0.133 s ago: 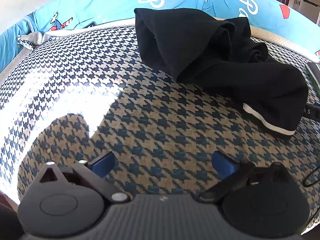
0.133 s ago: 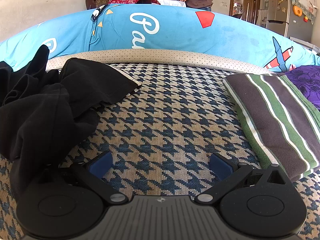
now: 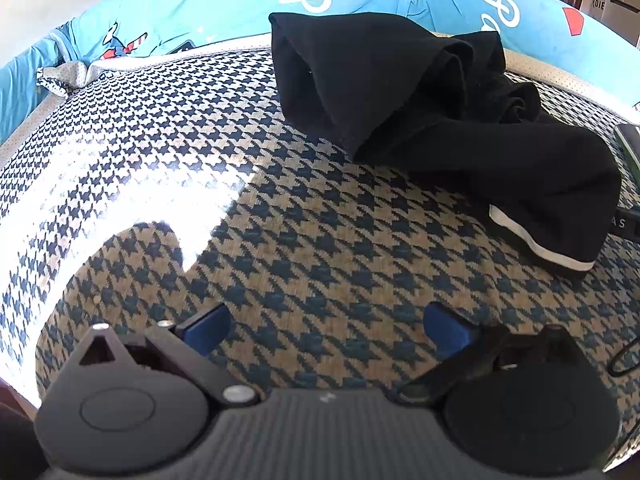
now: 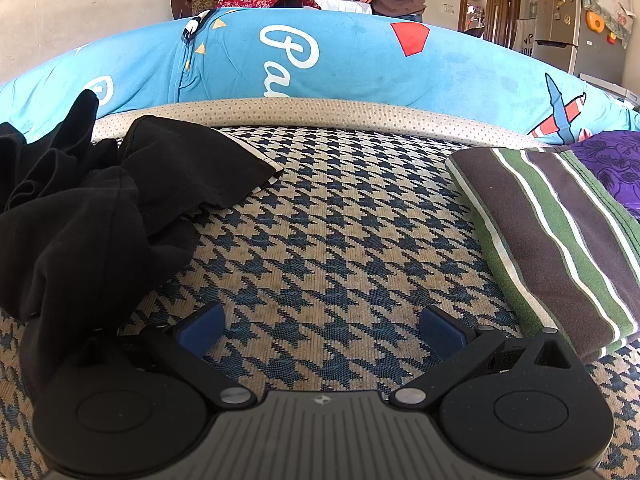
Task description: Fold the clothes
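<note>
Left wrist view:
Left gripper (image 3: 326, 326): fingers (image 3: 208, 326) are spread wide; nothing is held between them.
Black garment (image 3: 440, 120): is seen crumpled, unfolded, ahead and to the right on the houndstooth bed cover (image 3: 280, 240), apart from the fingers.
White-trimmed hem (image 3: 536, 246): is noted at the near right end of the garment.

Right wrist view:
Right gripper (image 4: 320, 330): fingers are spread wide and empty, low over the bed cover.
Black garment: is bunched at the left, just beside the left finger.
Striped folded cloth (image 4: 560, 248): is laid to the right.

Change:
No shift is detected against the preceding frames; both views are matched.

Task bearing:
Folding is judged not yet begun; a grasp on the garment is awaited.
</note>
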